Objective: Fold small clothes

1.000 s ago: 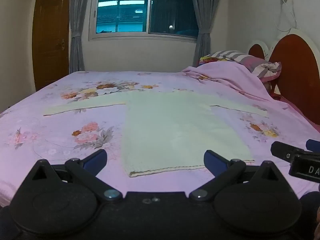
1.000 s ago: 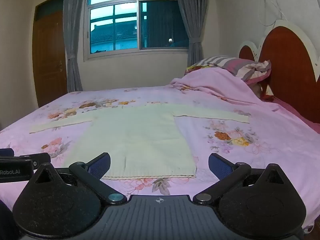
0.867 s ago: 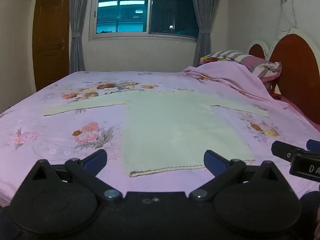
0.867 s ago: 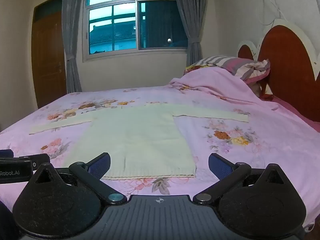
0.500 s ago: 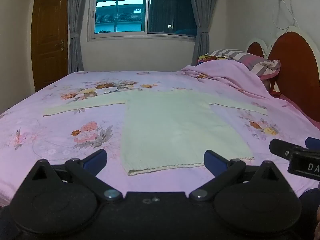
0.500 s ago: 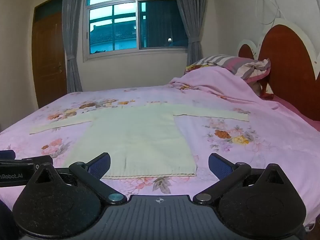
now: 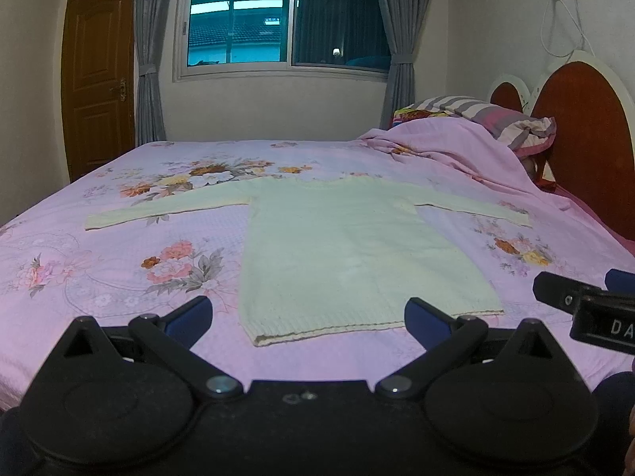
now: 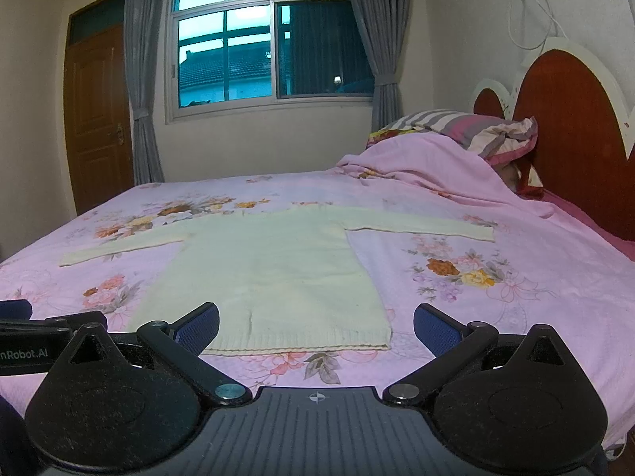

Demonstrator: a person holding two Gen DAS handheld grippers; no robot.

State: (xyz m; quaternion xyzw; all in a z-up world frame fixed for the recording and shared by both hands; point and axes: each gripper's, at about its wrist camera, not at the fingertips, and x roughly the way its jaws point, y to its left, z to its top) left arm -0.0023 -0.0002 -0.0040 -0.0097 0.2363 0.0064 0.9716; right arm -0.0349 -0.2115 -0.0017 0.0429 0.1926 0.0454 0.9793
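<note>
Nothing is folded yet, so this looks like the very start. The pale cream sweater (image 7: 357,254) lies flat on the bed (image 7: 119,261), front down or up one cannot tell, body toward the cameras and both sleeves stretched straight out to the sides. The left gripper (image 7: 308,315) hovers just short of the sweater's hem, jaws spread wide and empty. The right gripper (image 8: 316,323) hangs beside it, also just short of the hem, jaws likewise spread with nothing between them.

The next move, by the look of it, calls for a first pinch: either a sleeve end brought in across the body, or the hem corners taken together. Each gripper would have to drop to the sweater and close on a single layer of knit without catching the sheet beneath.

The sweater is a soft knit with a ribbed band along the hem, boxy in the body, the sleeves long and narrow. The sheet under it is pink cotton-like cloth printed with flowers, lightly creased. Beyond the sweater's right sleeve a pink blanket (image 8: 428,170) heaps up against a striped pillow (image 8: 468,127) and a curved wooden headboard (image 8: 571,135).
</note>
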